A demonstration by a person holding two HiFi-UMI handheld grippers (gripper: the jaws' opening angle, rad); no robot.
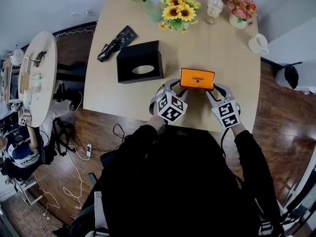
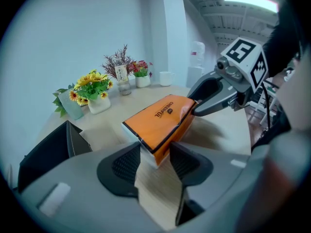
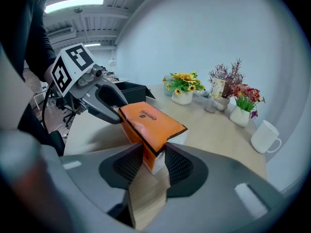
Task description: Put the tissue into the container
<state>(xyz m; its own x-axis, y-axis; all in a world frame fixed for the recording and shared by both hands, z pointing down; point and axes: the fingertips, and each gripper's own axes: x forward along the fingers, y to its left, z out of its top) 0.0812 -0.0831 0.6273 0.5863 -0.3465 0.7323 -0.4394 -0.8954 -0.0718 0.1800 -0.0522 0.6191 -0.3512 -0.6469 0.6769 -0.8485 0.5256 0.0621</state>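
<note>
Head view: the orange tissue pack (image 1: 197, 78) is pinched at its near corners by the left gripper (image 1: 172, 85) and right gripper (image 1: 216, 90), just right of the black container (image 1: 139, 60). With grips this shallow, the slick wrapper could be dropped.

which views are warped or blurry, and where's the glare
Head view: mild wide-angle bend, sharp, even light on the tissue pack. Left gripper view: strong fisheye with dark corners, ceiling light blown out, near foreground soft. Right gripper view: same fisheye, ceiling light glaring.
</note>
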